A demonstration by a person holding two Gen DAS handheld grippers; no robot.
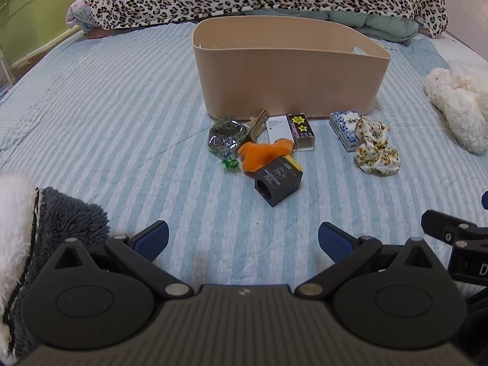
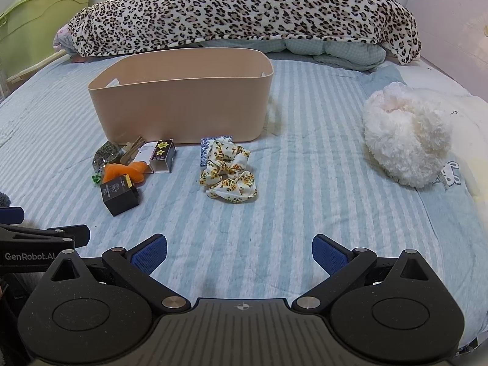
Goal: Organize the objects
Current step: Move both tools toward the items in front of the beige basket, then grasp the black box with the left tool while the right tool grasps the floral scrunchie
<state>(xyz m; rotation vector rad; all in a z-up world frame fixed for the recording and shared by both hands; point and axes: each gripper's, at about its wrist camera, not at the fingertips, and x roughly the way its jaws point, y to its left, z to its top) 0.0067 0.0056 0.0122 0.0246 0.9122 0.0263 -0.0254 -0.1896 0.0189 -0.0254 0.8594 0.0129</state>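
Observation:
A beige plastic bin (image 1: 289,70) (image 2: 183,103) stands on the striped bed. In front of it lie a black cube box (image 1: 277,180) (image 2: 119,194), an orange plush (image 1: 262,155) (image 2: 122,172), a shiny green packet (image 1: 225,135), a white box (image 1: 277,128), a star-printed box (image 1: 302,132) (image 2: 163,155), a blue-white patterned box (image 1: 346,126) and a floral scrunchie (image 1: 376,149) (image 2: 228,175). My left gripper (image 1: 244,241) and right gripper (image 2: 239,251) are both open and empty, low over the bed, well short of the objects.
A leopard-print blanket (image 2: 244,9) is heaped behind the bin. A white fluffy item (image 2: 405,140) (image 1: 457,103) lies at the right. A grey and white furry item (image 1: 45,228) is at the left. A green cabinet (image 2: 39,12) stands beyond the bed's left edge.

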